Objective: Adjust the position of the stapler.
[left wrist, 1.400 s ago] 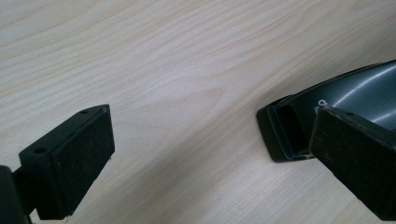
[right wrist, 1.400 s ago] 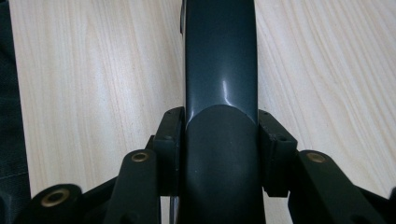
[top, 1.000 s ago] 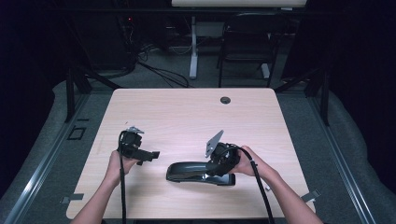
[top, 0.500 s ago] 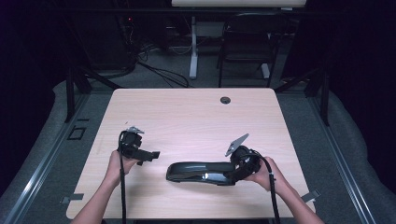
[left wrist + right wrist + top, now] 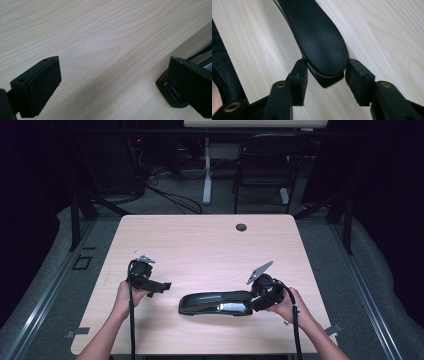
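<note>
Up close, right gripper (image 5: 325,82) straddles stapler (image 5: 317,37) (unclamped)

Overhead forward-down; gripper views close; shared stapler (image 5: 216,303).

Wide-spread jaws of the left tool (image 5: 112,87) over pale wooden table (image 5: 100,37), black stapler's end (image 5: 170,95) by one jaw.
</note>
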Demonstrator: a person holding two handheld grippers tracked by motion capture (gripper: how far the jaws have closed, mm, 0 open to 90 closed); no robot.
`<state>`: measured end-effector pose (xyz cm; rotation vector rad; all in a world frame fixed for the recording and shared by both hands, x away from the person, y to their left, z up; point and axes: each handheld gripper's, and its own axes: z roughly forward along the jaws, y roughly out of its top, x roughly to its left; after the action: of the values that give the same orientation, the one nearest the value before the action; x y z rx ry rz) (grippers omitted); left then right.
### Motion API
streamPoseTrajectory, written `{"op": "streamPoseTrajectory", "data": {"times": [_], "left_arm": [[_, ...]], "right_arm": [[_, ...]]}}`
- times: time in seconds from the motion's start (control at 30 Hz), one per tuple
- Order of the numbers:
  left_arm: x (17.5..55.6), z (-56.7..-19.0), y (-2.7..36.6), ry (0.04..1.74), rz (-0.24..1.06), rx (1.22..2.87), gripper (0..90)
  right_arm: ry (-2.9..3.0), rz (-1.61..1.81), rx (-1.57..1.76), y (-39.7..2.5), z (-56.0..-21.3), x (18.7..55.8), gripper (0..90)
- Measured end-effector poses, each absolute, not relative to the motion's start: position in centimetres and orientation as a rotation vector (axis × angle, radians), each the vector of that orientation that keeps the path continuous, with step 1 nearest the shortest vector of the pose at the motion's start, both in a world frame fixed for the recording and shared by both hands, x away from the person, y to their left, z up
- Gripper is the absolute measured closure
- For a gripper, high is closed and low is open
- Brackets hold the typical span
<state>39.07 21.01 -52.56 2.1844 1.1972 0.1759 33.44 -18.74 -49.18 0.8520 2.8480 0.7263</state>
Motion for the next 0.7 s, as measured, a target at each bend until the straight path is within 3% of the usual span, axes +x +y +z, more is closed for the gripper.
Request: {"op": "streamPoseTrajectory", "data": {"times": [0.23, 0.37, 0.7], "left_arm": [[39.1, -52.6, 21.0, 1.198, 0.179, 2.185, 0.2], [39.2, -52.7, 20.9, 1.199, 0.174, 2.192, 0.2], [39.5, -52.9, 21.0, 1.207, 0.171, 2.189, 0.2]], "right_arm": [[2.844, 0.699, 0.828, -18.7, -49.3, 33.7, 58.9], [2.816, 0.714, 0.848, -19.0, -49.6, 34.3, 66.6], [2.808, 0.715, 0.871, -18.8, -49.7, 34.6, 65.7]]}}
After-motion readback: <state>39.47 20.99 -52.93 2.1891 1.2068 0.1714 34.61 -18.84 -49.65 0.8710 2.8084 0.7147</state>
